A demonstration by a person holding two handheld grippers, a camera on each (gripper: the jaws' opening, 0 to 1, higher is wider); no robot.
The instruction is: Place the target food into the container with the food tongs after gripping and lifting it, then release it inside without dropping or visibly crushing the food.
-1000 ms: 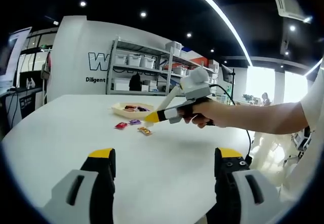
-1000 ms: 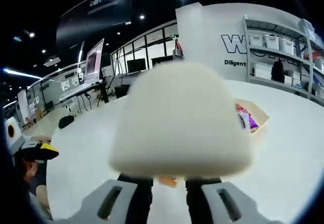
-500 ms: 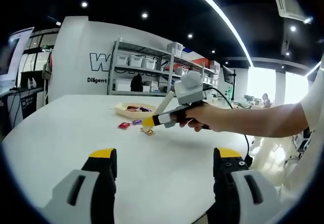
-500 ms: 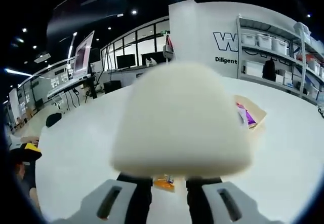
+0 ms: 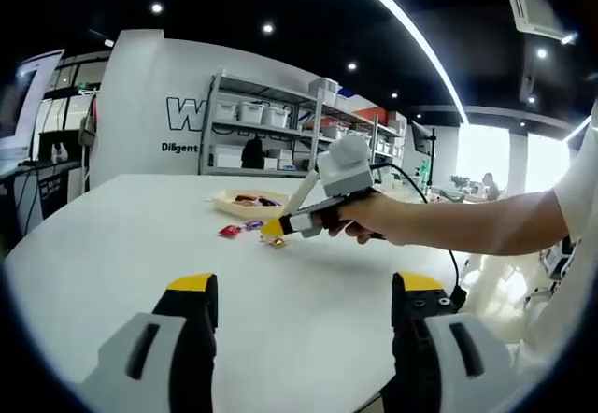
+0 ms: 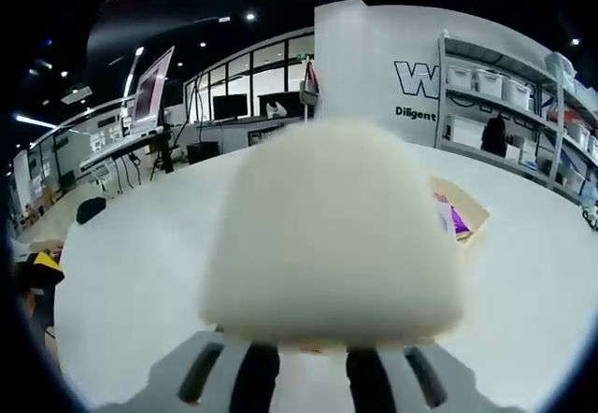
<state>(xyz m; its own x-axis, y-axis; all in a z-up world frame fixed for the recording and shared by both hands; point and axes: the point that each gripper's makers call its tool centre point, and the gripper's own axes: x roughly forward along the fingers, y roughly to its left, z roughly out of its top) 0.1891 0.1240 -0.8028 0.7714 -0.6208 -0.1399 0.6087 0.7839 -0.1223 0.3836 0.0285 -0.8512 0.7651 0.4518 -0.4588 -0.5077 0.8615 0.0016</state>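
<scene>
In the left gripper view, my right gripper is held by a hand over the white table. It is shut on white food tongs. Its yellow tip sits just above an orange-wrapped candy. A red candy and a purple candy lie beside it. Behind them stands a shallow tray holding more candies. My left gripper is open and holds nothing. In the right gripper view, the tongs' blurred white end hides most of the scene above the right gripper. The tray shows to its right.
Shelving with storage bins stands against the far wall behind the table. Desks with monitors stand off to one side. The person's forearm reaches in from the right in the left gripper view. The left gripper's yellow tip shows at the edge of the right gripper view.
The right gripper has come down with the tongs, from beside the tray to just above the orange candy. The left gripper has stayed open and still.
</scene>
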